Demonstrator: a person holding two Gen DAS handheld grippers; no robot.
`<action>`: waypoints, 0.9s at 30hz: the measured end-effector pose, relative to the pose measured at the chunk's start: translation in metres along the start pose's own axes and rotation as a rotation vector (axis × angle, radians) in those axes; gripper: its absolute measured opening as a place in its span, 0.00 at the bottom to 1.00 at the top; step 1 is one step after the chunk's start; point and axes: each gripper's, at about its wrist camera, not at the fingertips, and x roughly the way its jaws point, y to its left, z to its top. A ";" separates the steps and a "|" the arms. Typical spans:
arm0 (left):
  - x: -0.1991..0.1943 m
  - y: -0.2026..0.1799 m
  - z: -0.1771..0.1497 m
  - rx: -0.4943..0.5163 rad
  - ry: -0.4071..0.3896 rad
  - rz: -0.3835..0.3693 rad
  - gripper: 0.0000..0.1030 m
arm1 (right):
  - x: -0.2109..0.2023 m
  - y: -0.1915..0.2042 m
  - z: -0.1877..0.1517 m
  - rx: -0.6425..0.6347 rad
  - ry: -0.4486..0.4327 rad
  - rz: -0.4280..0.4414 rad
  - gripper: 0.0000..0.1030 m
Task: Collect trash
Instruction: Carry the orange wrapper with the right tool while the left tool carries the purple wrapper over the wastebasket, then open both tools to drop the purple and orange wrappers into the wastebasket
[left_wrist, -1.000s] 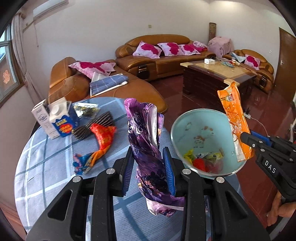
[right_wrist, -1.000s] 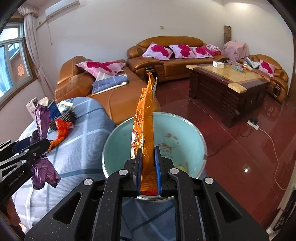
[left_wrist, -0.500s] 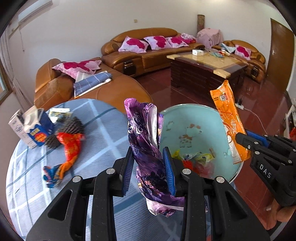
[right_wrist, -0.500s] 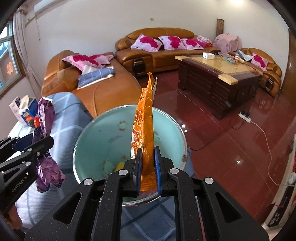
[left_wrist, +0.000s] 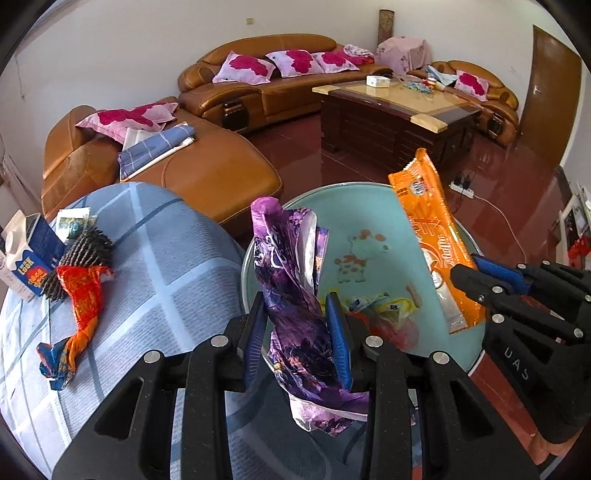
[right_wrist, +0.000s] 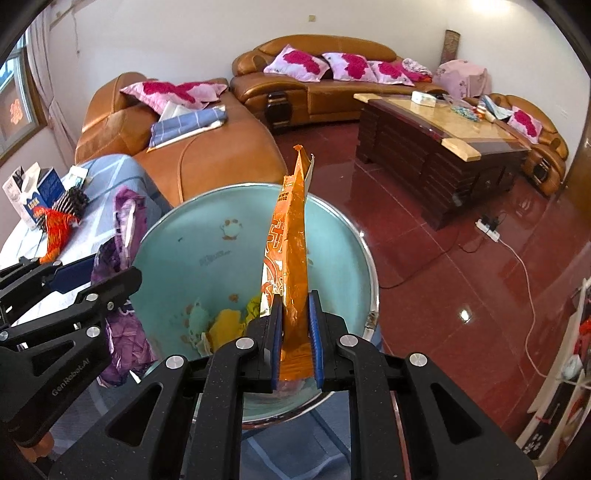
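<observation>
My left gripper (left_wrist: 297, 321) is shut on a crumpled purple wrapper (left_wrist: 291, 280) and holds it above the near rim of a teal bin (left_wrist: 365, 210). My right gripper (right_wrist: 294, 321) is shut on a long orange snack wrapper (right_wrist: 290, 243), held upright over the teal bin (right_wrist: 207, 236). The bin holds several pieces of trash (left_wrist: 376, 310). The right gripper (left_wrist: 491, 280) and orange wrapper (left_wrist: 432, 236) show in the left wrist view, and the left gripper (right_wrist: 96, 280) with the purple wrapper (right_wrist: 118, 236) shows at the left of the right wrist view.
On the blue checked tablecloth (left_wrist: 155, 280) lie a red-orange wrapper (left_wrist: 81, 299), a striped dark wrapper (left_wrist: 85, 247), a milk carton (left_wrist: 26, 254) and a small foil packet (left_wrist: 74, 221). Brown sofas (left_wrist: 207, 162) and a wooden coffee table (left_wrist: 399, 114) stand behind, over red floor.
Both grippers have moved toward and over the bin, still holding their wrappers. The bin now fills more of both views and the table trash has shifted left.
</observation>
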 end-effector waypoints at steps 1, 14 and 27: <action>0.002 -0.001 0.000 0.001 0.003 -0.003 0.33 | 0.002 0.000 0.001 -0.003 0.005 0.000 0.15; -0.002 0.006 0.001 0.002 -0.014 0.056 0.62 | -0.004 -0.005 0.012 -0.012 -0.004 0.019 0.34; -0.035 0.037 -0.008 -0.040 -0.067 0.206 0.77 | -0.044 0.013 0.016 0.005 -0.124 -0.012 0.78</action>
